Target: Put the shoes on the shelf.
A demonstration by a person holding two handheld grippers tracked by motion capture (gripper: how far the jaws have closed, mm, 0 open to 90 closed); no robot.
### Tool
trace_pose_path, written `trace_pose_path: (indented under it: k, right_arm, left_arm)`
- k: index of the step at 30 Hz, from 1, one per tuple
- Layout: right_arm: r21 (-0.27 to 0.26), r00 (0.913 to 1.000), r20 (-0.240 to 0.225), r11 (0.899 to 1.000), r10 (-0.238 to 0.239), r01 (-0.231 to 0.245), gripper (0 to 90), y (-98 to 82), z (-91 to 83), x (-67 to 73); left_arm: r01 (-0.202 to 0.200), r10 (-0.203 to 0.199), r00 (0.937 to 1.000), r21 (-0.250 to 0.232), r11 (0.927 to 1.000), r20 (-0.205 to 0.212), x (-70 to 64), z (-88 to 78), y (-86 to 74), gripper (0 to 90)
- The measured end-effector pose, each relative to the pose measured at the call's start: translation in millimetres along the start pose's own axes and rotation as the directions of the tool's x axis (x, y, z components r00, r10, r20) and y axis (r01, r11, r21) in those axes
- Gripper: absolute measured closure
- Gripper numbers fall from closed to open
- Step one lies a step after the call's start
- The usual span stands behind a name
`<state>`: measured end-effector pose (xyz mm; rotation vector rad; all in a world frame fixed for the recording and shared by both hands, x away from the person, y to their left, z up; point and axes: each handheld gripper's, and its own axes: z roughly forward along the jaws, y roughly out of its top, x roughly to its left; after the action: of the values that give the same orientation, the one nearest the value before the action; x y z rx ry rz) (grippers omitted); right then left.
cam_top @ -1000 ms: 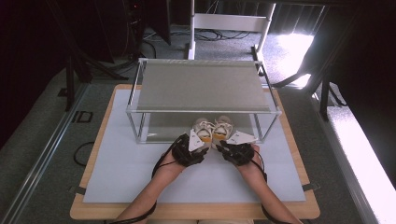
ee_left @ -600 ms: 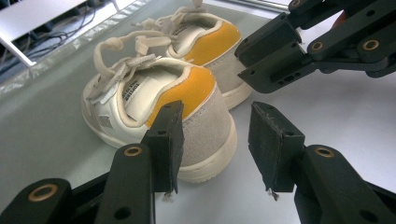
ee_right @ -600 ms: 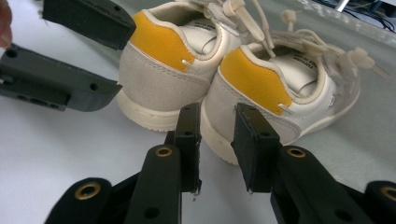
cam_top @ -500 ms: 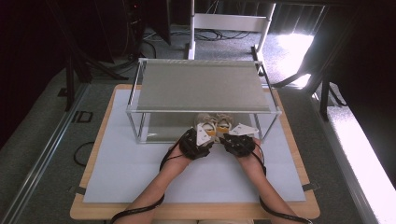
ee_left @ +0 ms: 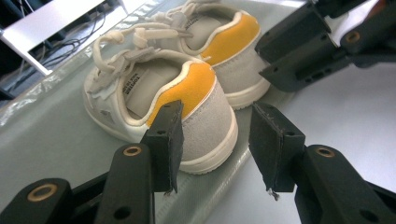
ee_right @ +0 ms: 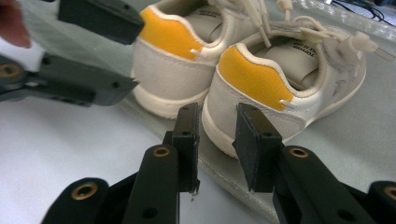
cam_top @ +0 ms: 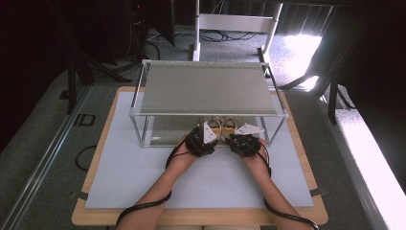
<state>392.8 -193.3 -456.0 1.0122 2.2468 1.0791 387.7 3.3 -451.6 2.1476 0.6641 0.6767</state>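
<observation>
Strong daylight is seen at the upper right of the high view, where the floor (cam_top: pixel 297 52) is washed out to white glare. The left side is left dark. Both gripper views are evenly lit, with softened edges.

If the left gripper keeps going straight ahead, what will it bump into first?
Most likely the heel of the nearer shoe. The left gripper points right at its yellow-patched back, with the fingers open just short of it. How big the gap is, I can't tell for sure.
</observation>
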Motion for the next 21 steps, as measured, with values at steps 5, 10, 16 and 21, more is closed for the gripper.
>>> trace_pose_path:
  k: [5,10,16,21]
  right_arm:
    - [0.000,0.9998,0.008,1.000,0.016,-0.016,68.9,0.8,2.6,-2.0]
    - [0.004,0.9993,0.012,0.999,0.034,-0.034,68.6,3.6,5.4,-4.4]
    - [-0.004,0.9992,-0.007,0.999,0.040,-0.040,61.3,2.4,6.2,-4.9]
    - [-0.054,0.9987,0.007,0.997,0.050,-0.050,46.8,-1.2,0.0,-0.4]
  left_arm:
    - [0.003,-0.003,1.0000,0.010,0.9999,0.000,-0.7,4.0,3.5,51.7]
    - [0.020,-0.020,0.9998,0.001,0.9998,-0.001,-1.4,7.1,3.4,49.9]
    - [0.039,-0.039,0.9992,0.003,0.9992,-0.010,-4.9,7.6,4.2,45.2]
    - [0.080,-0.079,0.9964,-0.013,0.9967,0.031,-8.9,2.1,1.2,35.5]
